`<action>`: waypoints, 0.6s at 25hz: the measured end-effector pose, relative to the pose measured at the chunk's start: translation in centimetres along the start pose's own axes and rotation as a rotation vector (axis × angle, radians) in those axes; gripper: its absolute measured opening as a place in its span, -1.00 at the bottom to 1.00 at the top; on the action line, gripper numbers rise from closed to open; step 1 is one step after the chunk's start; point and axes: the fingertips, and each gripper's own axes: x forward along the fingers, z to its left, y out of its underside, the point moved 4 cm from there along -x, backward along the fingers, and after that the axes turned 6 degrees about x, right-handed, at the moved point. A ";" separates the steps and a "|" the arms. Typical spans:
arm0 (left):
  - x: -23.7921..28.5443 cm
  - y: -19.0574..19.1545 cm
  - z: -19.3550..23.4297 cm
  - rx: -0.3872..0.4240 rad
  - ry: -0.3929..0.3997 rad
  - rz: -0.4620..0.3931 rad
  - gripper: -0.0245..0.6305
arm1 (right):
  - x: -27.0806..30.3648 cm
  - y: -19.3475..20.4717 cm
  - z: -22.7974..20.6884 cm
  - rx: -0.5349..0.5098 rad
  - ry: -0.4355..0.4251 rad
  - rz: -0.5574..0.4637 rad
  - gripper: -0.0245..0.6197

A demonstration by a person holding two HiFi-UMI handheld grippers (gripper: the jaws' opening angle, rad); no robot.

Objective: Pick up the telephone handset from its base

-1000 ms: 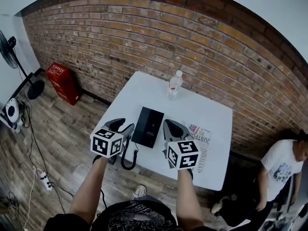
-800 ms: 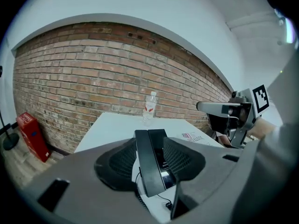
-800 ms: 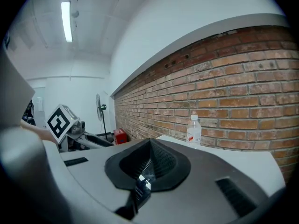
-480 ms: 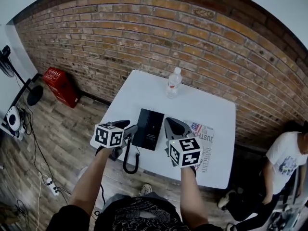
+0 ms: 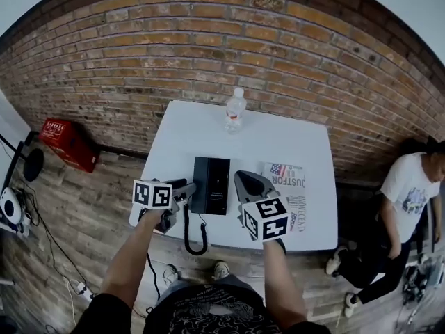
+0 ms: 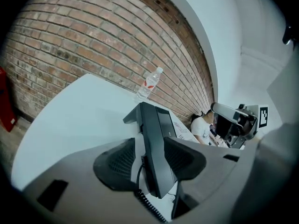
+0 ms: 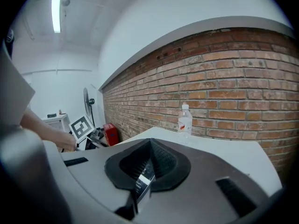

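The left gripper [image 6: 149, 160] has dropped from its hover at the table's near edge and tilted down toward the phone. Its jaws are opening and now straddle the handset [image 6: 152, 125] without clamping it; a sliver of white table [image 5: 278, 138] shows between the left pad and the handset's side. The approach looks done, so what is left is to close and lift. The handset is on its base [image 5: 212, 185], along the left side and not yet raised. It is a long, flat-sided bar of smooth black plastic. That should give the dark, mesh-textured pads good purchase, though the springy coiled cord [image 5: 197, 236] looping off the table's front edge will tug as it rises. The right gripper [image 7: 148, 160] has barely shifted and idles just right of the base with its jaws together. A small black-and-white strip sits low between its pads, possibly a label, but I cannot tell. The table is plain matte white, with a clear plastic water bottle [image 5: 235, 110] well behind the phone.
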 end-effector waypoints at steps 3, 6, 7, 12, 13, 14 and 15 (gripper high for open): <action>0.8 0.3 0.4 -0.011 0.075 0.027 -0.39 | 0.0 0.2 0.5 0.012 0.043 0.003 -0.92; 1.6 0.6 0.6 -0.016 0.150 0.058 -0.39 | -0.1 0.6 1.1 0.017 0.089 0.015 -0.92; 1.7 0.7 0.7 -0.022 0.173 0.061 -0.39 | -0.2 0.8 1.3 0.018 0.102 0.021 -0.93; 2.9 1.2 0.8 -0.057 0.288 0.101 -0.39 | -1.2 1.9 1.5 0.040 0.182 0.040 -0.93; 3.0 1.2 0.8 -0.064 0.309 0.109 -0.39 | -1.4 2.1 1.5 0.042 0.197 0.044 -0.92; 3.1 1.3 0.8 -0.071 0.328 0.114 -0.40 | -1.7 2.3 1.6 0.045 0.212 0.048 -0.92; 3.1 1.3 0.8 -0.078 0.343 0.114 -0.41 | -1.9 2.5 1.7 0.049 0.226 0.053 -0.92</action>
